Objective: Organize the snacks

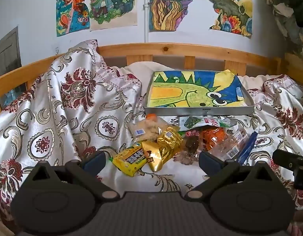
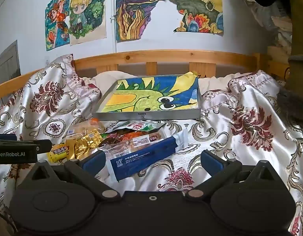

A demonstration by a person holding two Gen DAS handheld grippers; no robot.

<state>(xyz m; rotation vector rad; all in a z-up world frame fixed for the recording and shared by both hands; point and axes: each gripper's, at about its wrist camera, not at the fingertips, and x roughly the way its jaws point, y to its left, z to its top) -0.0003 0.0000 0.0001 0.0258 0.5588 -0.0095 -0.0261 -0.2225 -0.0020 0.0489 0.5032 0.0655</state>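
A heap of snack packets lies on the patterned bedspread in front of a shallow metal tray (image 1: 198, 111) (image 2: 147, 116) lined with a dragon drawing. In the heap are a yellow packet (image 1: 129, 160) (image 2: 58, 153), gold foil packets (image 1: 165, 147) (image 2: 82, 144), an orange packet (image 1: 213, 135), a green-and-white packet (image 1: 200, 122) (image 2: 137, 126) and a long blue packet (image 2: 143, 157) (image 1: 247, 149). My left gripper (image 1: 151, 158) is open just short of the yellow and gold packets. My right gripper (image 2: 151, 158) is open; the blue packet's near end lies between its fingers, untouched.
A wooden bed rail (image 1: 171, 51) (image 2: 161, 56) runs behind the tray, under a wall of coloured drawings. The bedspread (image 1: 72, 102) (image 2: 249, 122) bunches up high at the left and right. The left gripper's body (image 2: 16, 151) shows at the right wrist view's left edge.
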